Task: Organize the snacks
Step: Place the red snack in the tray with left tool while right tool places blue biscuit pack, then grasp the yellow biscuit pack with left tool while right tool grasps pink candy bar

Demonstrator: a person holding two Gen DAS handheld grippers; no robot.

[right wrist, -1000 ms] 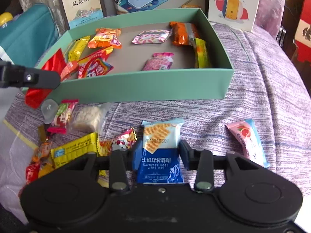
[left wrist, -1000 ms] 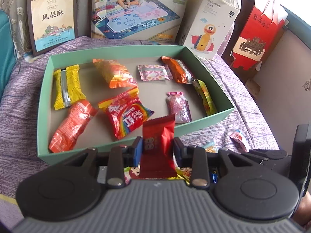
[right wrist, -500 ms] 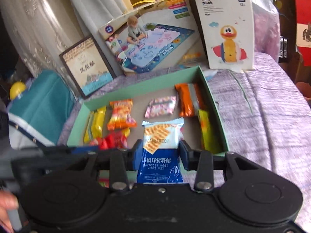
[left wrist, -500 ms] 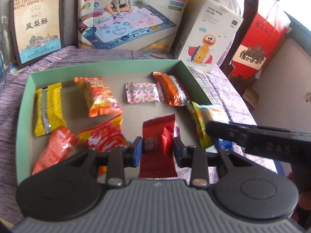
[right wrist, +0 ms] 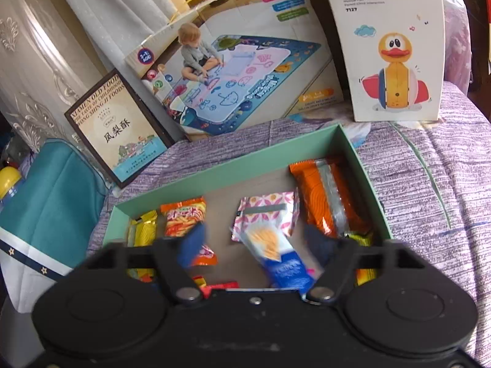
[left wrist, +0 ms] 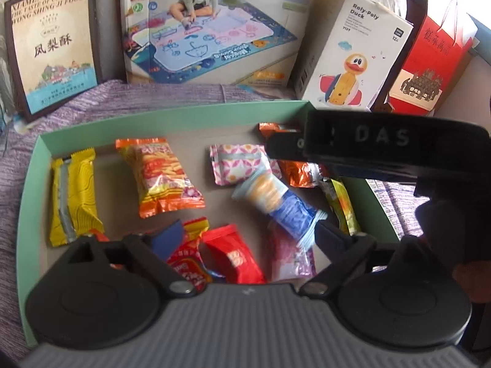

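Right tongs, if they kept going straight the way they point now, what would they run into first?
Probably the blue biscuit packet, blurred between the opening right tongs, then the green box floor under it; depth is unclear.

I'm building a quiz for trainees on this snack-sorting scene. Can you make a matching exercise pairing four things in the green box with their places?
Things:
1. yellow foil bar
2. orange foil bar
3. pink patterned sachet
4. blue-and-white cracker packet

Places:
A. far right corner of the shallow green cardboard box
B. left wall
C. middle, blurred
D. by the far wall, centre

Pairs: 1-B, 2-A, 3-D, 4-C
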